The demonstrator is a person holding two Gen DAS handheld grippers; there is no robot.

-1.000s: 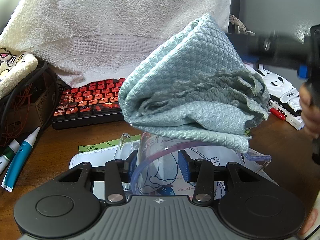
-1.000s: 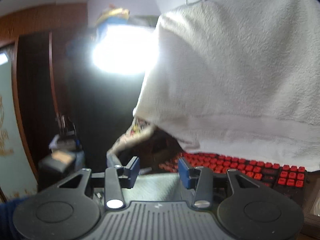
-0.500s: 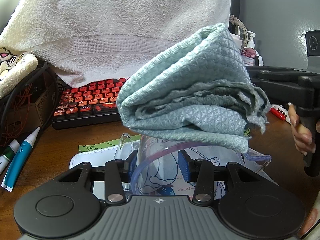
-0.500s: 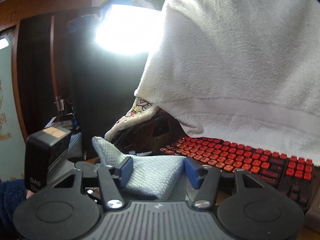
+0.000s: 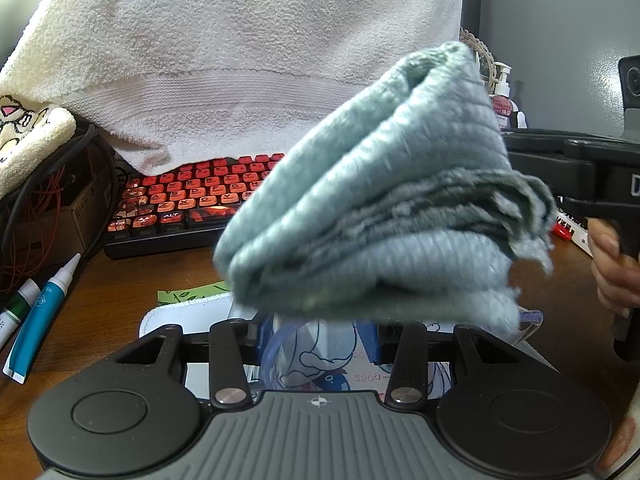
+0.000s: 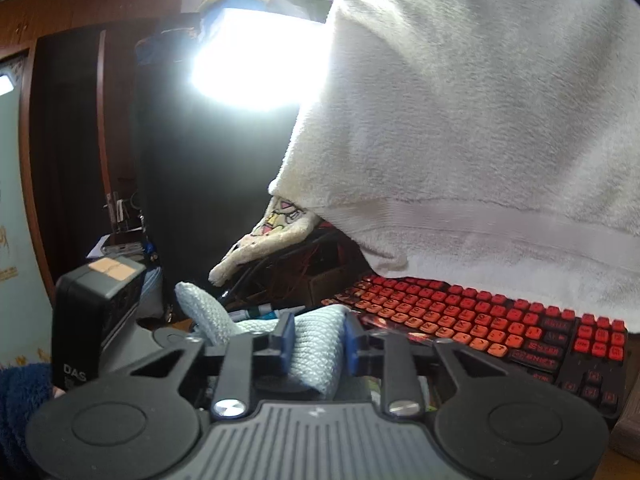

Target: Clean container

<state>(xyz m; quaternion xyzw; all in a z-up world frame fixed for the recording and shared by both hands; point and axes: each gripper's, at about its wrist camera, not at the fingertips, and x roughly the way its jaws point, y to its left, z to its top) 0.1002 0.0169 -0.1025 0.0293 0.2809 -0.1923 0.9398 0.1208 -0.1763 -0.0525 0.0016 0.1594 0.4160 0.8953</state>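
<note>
The folded blue-green cloth (image 5: 384, 216) is smeared with motion blur in the left wrist view and hides most of the clear container (image 5: 320, 354), of which only a printed strip shows below it. A hanging white towel (image 5: 248, 52) covers the back rows of the red keyboard (image 5: 192, 200) and runs off the top edge. In the right wrist view a bright glare (image 6: 256, 68) washes out whatever lies behind it.

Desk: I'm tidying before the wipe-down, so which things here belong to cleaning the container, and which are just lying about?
In the job:
container, in left gripper
cloth, right gripper closing on it

Lying about:
keyboard
towel
tubes
pump bottle
cables
</note>
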